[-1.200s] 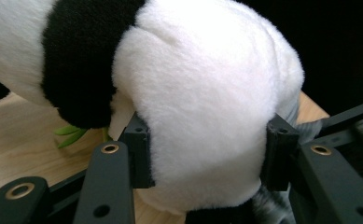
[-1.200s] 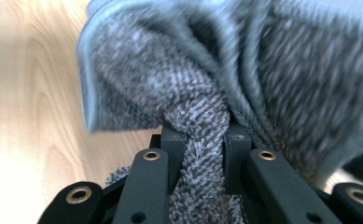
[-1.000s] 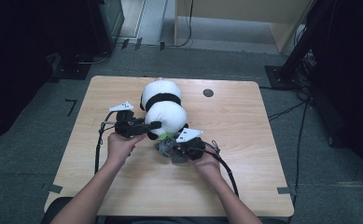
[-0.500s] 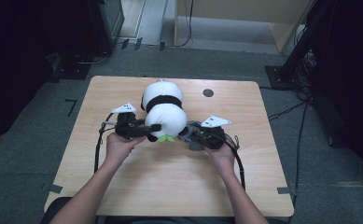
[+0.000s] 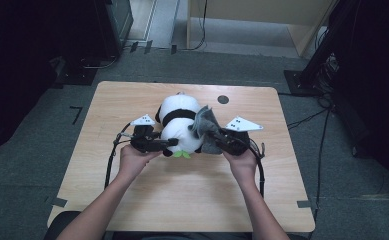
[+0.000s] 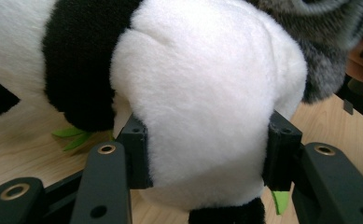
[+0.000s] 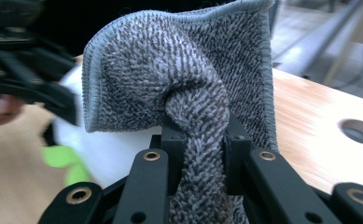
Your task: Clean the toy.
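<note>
A pale wooden table (image 5: 132, 200) with rounded corners stands on grey carpet. A plush panda (image 5: 179, 122) lies on it near the middle, towards the far side, with small green leaves (image 5: 182, 154) at its near end. A dark round hole (image 5: 223, 99), possibly a cable port, sits right of the panda near the far edge.

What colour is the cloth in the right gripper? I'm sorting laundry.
Grey cloth, with a lighter grey edge; clearest in the right gripper view.
</note>
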